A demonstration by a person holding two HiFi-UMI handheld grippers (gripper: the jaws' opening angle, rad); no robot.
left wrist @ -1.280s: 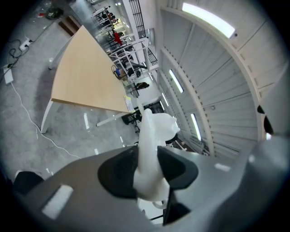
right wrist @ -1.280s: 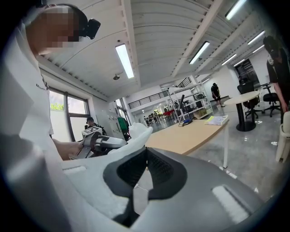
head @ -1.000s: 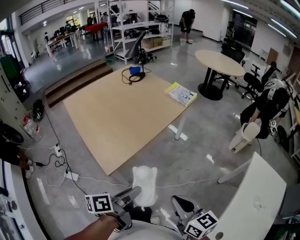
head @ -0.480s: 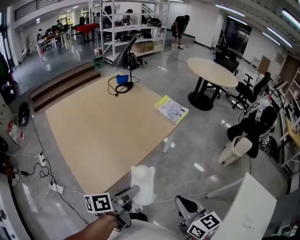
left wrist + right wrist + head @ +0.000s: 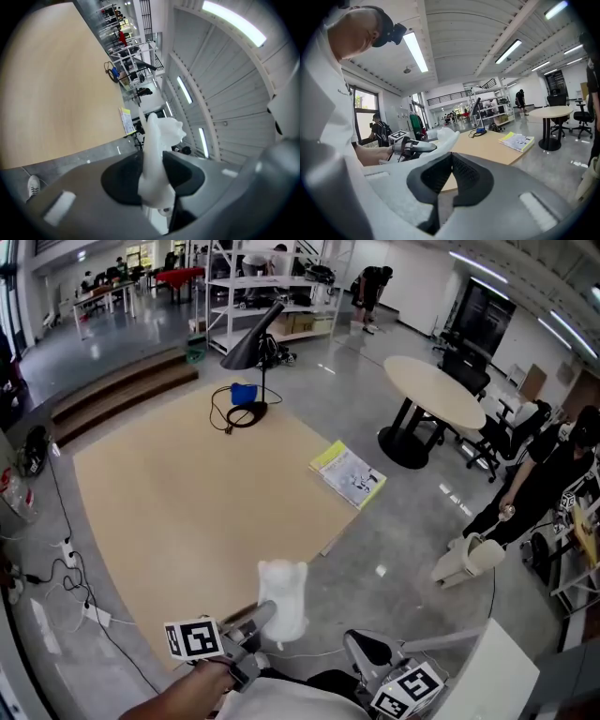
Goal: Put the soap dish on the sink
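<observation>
A white soap dish (image 5: 283,601) with a scalloped rim is held on edge, and my left gripper (image 5: 265,617) is shut on its lower part. In the left gripper view the soap dish (image 5: 158,140) rises from between the dark pads (image 5: 123,180) of my left gripper (image 5: 152,183). My right gripper (image 5: 361,650) hangs low at centre right, apart from the dish. In the right gripper view my right gripper (image 5: 451,164) has its jaws pressed together with nothing between them. The soap dish (image 5: 443,137) and the left gripper (image 5: 412,146) show to its left.
A large tan tabletop (image 5: 187,493) lies ahead with a yellow booklet (image 5: 348,474) at its right corner and a black lamp (image 5: 251,352) at its far edge. A round table (image 5: 433,390), office chairs and a person (image 5: 548,474) are on the right. Cables (image 5: 56,559) trail on the left floor. A white table corner (image 5: 497,671) sits at bottom right.
Both grippers have travelled across the room with the person, so the tan tabletop now lies more directly ahead. The soap dish stays in the left grip. The right jaws stay together.
</observation>
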